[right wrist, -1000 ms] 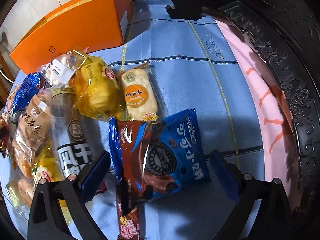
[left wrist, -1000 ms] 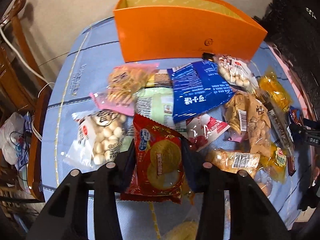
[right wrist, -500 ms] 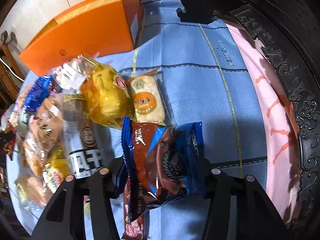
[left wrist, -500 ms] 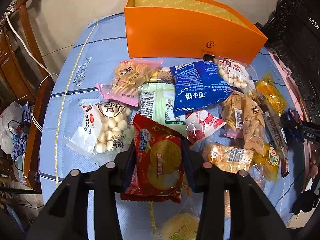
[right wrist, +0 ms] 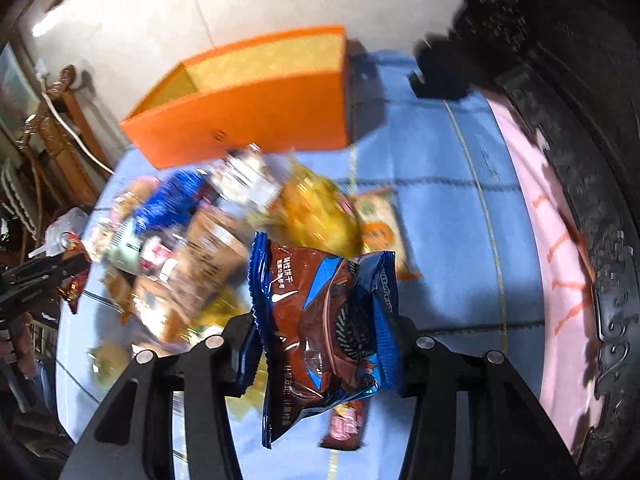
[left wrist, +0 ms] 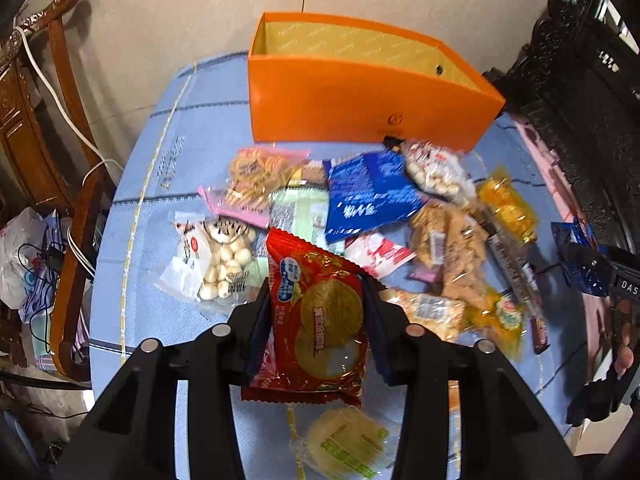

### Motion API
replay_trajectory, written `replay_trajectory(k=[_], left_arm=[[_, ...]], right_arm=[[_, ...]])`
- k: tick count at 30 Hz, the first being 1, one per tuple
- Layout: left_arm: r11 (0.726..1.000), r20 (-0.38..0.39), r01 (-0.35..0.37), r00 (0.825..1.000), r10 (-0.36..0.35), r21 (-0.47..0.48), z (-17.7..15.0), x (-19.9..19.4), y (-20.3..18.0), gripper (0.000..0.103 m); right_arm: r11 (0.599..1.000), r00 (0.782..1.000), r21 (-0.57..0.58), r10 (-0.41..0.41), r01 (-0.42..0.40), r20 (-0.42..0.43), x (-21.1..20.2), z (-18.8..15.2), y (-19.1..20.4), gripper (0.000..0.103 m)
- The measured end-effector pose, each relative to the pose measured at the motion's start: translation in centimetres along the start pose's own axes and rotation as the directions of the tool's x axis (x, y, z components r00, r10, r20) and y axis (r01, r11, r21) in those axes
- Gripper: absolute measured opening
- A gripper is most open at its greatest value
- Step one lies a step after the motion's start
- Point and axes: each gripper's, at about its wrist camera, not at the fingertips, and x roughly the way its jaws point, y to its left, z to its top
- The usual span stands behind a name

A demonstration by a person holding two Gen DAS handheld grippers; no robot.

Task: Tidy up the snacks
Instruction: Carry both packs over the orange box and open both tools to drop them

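While both hand-held grippers are lifting clear, the left hand-held gripper (left wrist: 316,312) is pinching a red crinkly biscuit packet (left wrist: 316,320) and the right hand-held gripper (right wrist: 320,336) a blue-and-brown foil cookie packet (right wrist: 324,328), likely heading for the open orange cardboard box (left wrist: 360,96) beyond the pile on the blue-clothed worktop (left wrist: 192,152).

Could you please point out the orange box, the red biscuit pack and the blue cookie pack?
Orange box (left wrist: 360,108), left wrist view, front wall.
Red biscuit pack (left wrist: 316,320), left wrist view, middle.
Blue cookie pack (right wrist: 324,332), right wrist view, middle.
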Motion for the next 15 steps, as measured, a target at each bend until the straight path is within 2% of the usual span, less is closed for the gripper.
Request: replay_trajectory(k=[3, 7, 11, 15], left_arm=[[1.0, 0.036, 0.019, 0.999, -0.02, 0.006, 1.4, -1.5, -0.5, 0.042], [0.998, 0.096, 0.052, 0.994, -0.053, 0.019, 4.8, -3.2, -1.4, 0.042], [0.997, 0.156, 0.06, 0.985, -0.067, 0.048, 10.2, -3.4, -2.9, 0.042], [0.997, 0.172, 0.054, 0.983, -0.063, 0.054, 16.0, -1.6, -4.1, 0.042]], right_arm=[[0.998, 0.997, -0.052, 0.044, -0.041, 0.057, -1.5, 2.5, 1.9, 0.05], [0.991, 0.988, -0.098, 0.098, -0.086, 0.123, -2.6, 6.6, 3.8, 0.05], [0.987, 0.977, -0.132, 0.116, -0.093, 0.181, -1.8, 11.6, 5.4, 0.05], [0.989, 0.971, -0.125, 0.105, -0.079, 0.216, 1.1, 17.7, 6.1, 0.05]])
